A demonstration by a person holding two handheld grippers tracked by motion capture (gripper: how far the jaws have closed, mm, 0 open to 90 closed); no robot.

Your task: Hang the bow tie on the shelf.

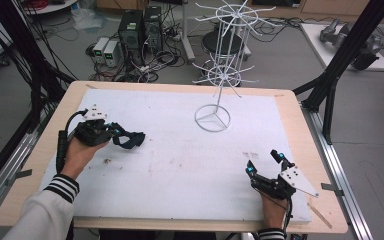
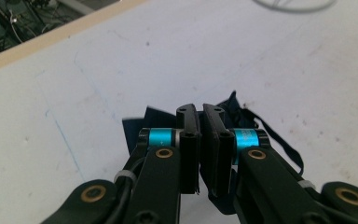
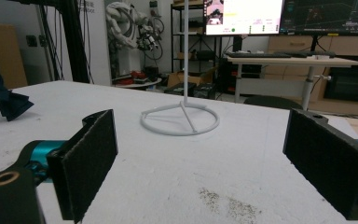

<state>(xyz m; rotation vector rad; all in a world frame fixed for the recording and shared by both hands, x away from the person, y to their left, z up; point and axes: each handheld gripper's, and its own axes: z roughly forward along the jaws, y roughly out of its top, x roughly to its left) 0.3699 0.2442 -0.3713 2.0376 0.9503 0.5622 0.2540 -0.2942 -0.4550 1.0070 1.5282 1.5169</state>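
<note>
Dangling from the left gripper (image 1: 111, 131) is a dark blue fabric thing with thin straps (image 1: 130, 140), maybe a mask or a small pouch, honestly can't tell. In the left gripper view the two jaws are pressed almost flat together with the cloth (image 2: 228, 109) pinched between them, most of it bunched just beyond and under the fingertips, one strap looping off to the side.

My worry: the pinch looks like it's only got an edge of the fabric, so a quick swing could let it slide out, or that loose strap could snag on a jaw.

Further out, past the fingertips, the white wire rack (image 1: 225, 75) stands on its ring base (image 3: 180, 119) on the white board (image 1: 180, 170). It looks light and top-heavy to me, so tugging a strap onto one of those thin prongs might tip it.

The right gripper (image 1: 265, 162) sits low near the board's front corner, jaws spread wide, holding nothing, well apart from the rack. It could steady the base if needed.
</note>
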